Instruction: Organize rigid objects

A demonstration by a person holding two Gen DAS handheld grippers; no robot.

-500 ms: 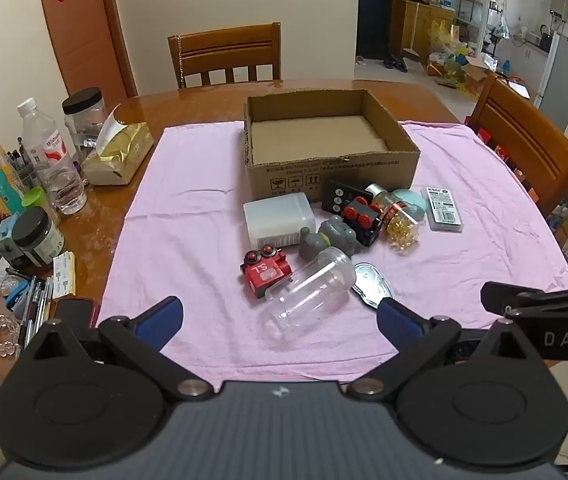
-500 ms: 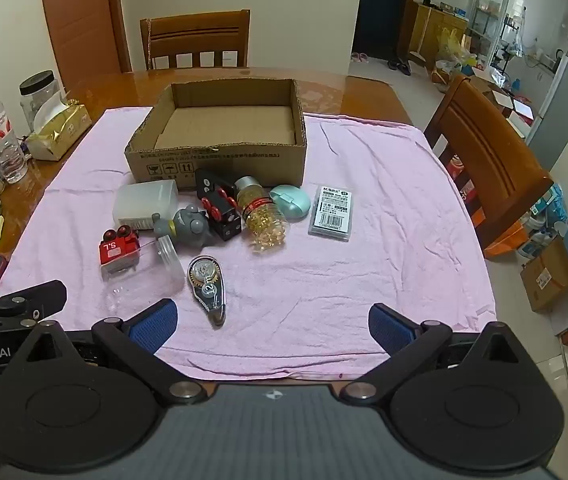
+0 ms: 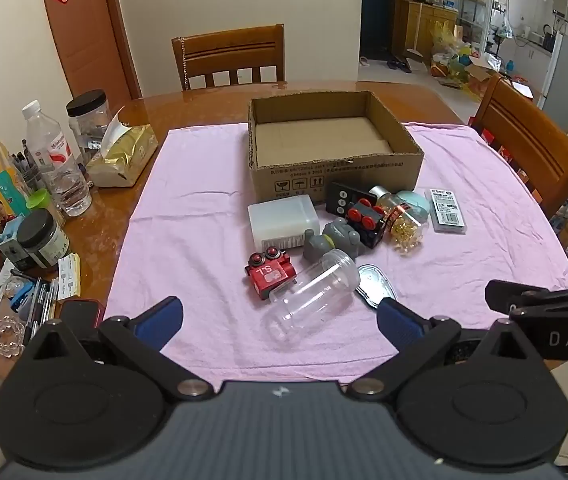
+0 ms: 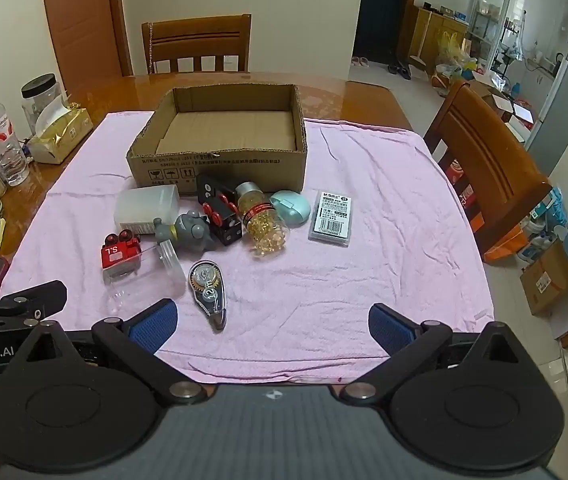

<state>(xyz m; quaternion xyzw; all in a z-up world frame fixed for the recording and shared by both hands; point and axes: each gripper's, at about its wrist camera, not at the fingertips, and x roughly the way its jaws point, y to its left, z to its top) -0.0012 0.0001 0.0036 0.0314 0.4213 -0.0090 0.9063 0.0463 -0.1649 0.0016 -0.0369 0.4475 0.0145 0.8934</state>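
An open empty cardboard box [image 3: 335, 178] [image 4: 220, 166] stands on the pink cloth [image 3: 188, 240]. In front of it lie a white plastic case [image 3: 282, 220], a red toy train [image 3: 270, 272], a grey toy figure [image 3: 333, 238], a clear empty jar [image 3: 309, 300], a black toy with red wheels [image 3: 365, 218], a bottle of gold beads [image 4: 262, 220], a teal egg-shaped case [image 4: 291, 206], a flat labelled case [image 4: 333, 216] and a correction tape [image 4: 208, 288]. My left gripper [image 3: 280, 320] is open, just short of the clear jar. My right gripper [image 4: 272, 326] is open over the cloth's near edge.
At the table's left edge stand a water bottle [image 3: 58, 160], jars [image 3: 42, 238], a tissue pack [image 3: 124, 156], pens and papers. Wooden chairs stand at the far side [image 3: 232, 58] and the right [image 3: 531, 144]. Each gripper's side shows in the other's view.
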